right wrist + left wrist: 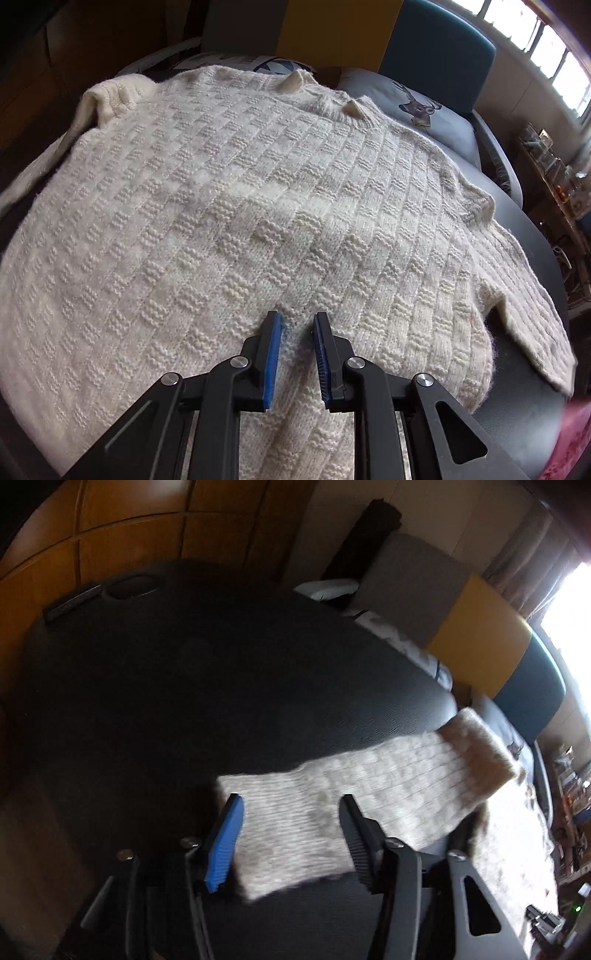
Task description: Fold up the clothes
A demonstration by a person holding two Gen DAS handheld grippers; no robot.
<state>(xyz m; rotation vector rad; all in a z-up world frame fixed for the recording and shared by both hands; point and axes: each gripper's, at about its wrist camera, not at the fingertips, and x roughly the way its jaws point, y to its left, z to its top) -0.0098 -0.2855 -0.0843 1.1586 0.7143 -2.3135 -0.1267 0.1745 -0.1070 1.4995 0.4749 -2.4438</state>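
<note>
Right gripper [297, 325]: jaws narrowly apart, a raised fold of the sweater [229, 206] standing between the blue pads [272, 360]; the right wrist view does not settle whether the pads pinch the knit.

Sweater: cream, basket-weave knit, spread flat over the black table [524, 417]. It covers most of the surface in the right wrist view. The neck opening lies at the far edge. One sleeve [532, 321] runs toward the right edge of the table; the other shoulder is bunched at the far left corner.

Left gripper [291, 801]: jaws wide apart, holding nothing. Between its fingers, in the left wrist view, a sleeve [332, 812] lies flat on the table, ending in a ribbed cuff [476, 753] near the table's edge. This view is blurred.

Beyond the table: a bench with a stag-print cushion [417, 107], grey, yellow and blue back panels, then a window. Wooden panelling [129, 528] stands behind the far left side.
</note>
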